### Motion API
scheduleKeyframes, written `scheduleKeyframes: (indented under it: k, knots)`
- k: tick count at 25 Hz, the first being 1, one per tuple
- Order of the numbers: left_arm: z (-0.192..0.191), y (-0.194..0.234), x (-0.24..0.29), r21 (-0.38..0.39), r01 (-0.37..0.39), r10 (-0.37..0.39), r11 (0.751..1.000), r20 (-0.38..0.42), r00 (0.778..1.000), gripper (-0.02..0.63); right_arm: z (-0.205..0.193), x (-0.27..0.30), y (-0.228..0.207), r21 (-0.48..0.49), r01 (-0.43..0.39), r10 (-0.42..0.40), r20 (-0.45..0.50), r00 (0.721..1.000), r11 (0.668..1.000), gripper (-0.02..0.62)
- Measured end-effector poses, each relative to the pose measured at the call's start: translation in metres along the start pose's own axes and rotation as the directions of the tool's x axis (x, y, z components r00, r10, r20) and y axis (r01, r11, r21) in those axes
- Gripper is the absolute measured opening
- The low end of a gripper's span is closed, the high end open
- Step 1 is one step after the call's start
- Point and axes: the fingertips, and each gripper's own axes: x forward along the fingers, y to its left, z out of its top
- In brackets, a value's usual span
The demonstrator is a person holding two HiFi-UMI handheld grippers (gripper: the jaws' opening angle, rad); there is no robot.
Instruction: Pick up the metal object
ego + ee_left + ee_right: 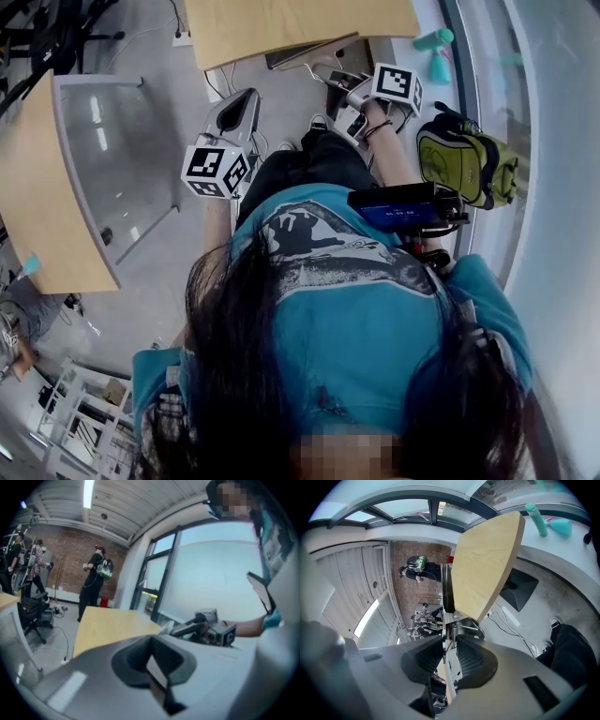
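Right hand-held gripper (449, 645) clamped on thin silver metal object w/ small coiled spring (453, 631); ribbed dark pads press its flat strip from both sides. Object up in the air in that grip, off any surface, w/ light wooden bench (487, 569) beyond it. Left hand-held gripper (242, 101) w/ jaws together, nothing between them. Held out at person's left, well apart from right one.

In head view, both marker cubes visible ahead of person in teal printed shirt (366, 309), over grey floor (150, 281). Green-and-black backpack (464, 164) just beside right forearm, near curved window wall. Teal plastic bottle (433, 39) on white sill by the glass. Second wooden desk w/ grey side panel (37, 197) off to the left. Black cables (520, 634) on floor under bench. In left gripper view, other people (96, 581) standing far back by red brick wall (70, 569).
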Motion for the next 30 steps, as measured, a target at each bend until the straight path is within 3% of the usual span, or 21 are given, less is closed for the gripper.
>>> scheduleKeyframes:
  k: [10,20,26,30]
  knots:
    - [-0.044,0.012,-0.093,-0.077,0.015,-0.013,0.997,0.023,1.0,0.003,-0.095,-0.011,0.004,-0.002,0.038,-0.038,0.045,0.998,0.999,0.091]
    - [-0.06,0.005,-0.085,-0.099,0.047,-0.044,0.994,0.036,0.998,0.003,-0.106,-0.02,-0.013,0.007,0.057,-0.058,0.042,0.997,0.998,0.091]
    - [-0.062,-0.019,-0.134,-0.082,0.017,-0.012,0.996,0.063,0.998,0.003,-0.157,-0.04,-0.006,-0.03,0.04,-0.04,-0.002,0.999,0.999,0.091]
    - [-0.059,-0.035,-0.142,-0.068,-0.013,0.018,0.998,0.069,0.997,0.003,-0.168,-0.059,-0.006,-0.039,0.031,-0.032,-0.029,0.999,0.999,0.091]
